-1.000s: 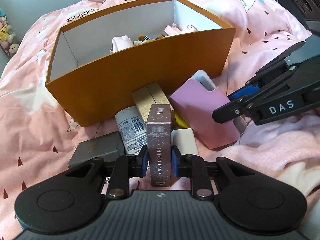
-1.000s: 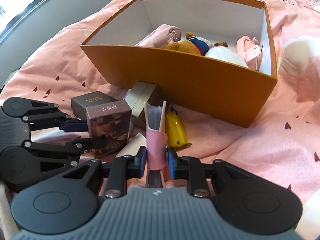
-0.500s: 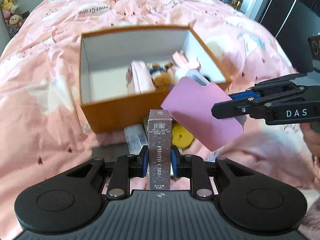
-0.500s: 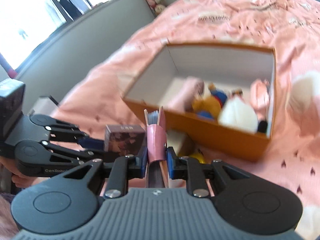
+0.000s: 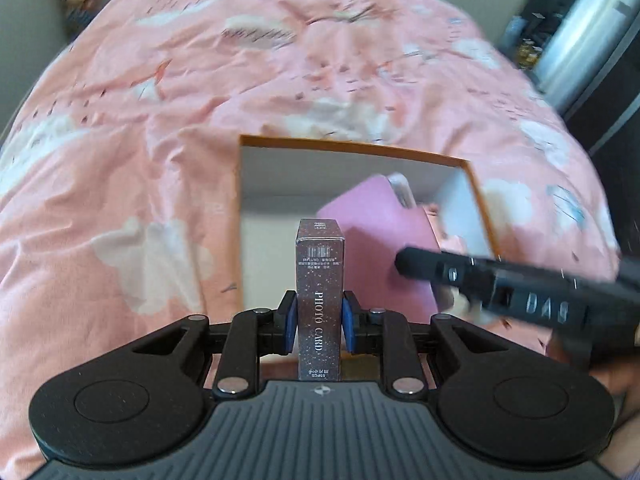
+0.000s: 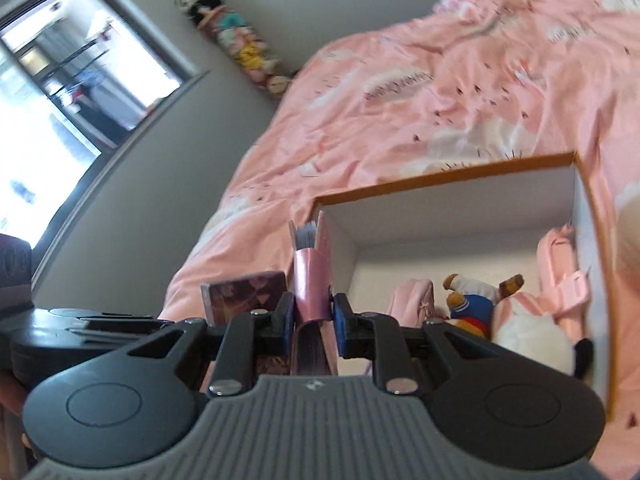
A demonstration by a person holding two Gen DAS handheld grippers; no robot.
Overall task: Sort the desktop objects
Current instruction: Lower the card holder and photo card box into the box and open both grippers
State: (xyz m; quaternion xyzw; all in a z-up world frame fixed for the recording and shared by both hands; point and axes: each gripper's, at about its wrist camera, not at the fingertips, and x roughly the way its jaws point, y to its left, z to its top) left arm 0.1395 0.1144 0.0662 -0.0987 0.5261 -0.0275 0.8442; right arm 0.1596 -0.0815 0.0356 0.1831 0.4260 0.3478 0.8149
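1. Photo-card box [image 5: 319, 300], one: dark glittered carton lettered "PHOTO CARD", upright, clamped between the blue pads of the left gripper [image 5: 319, 320], held in the air over the near edge of the orange box [image 5: 352, 147].
2. Pink card holder [image 6: 311, 294], one: cards showing at its top, pinched on edge in the right gripper [image 6: 311, 312], held above the orange box's left wall, just beside the photo-card box.
3. Orange box, one: open, white inside, resting on the pink bedspread [image 5: 160, 120].
4. Contents of the orange box: one bear toy [image 6: 476, 300] in blue and white; one white plush [image 6: 532, 340]; pink pouch-like items [image 6: 412, 300], count unclear.
5. Plush toys [image 6: 236, 40]: a row along the grey wall.
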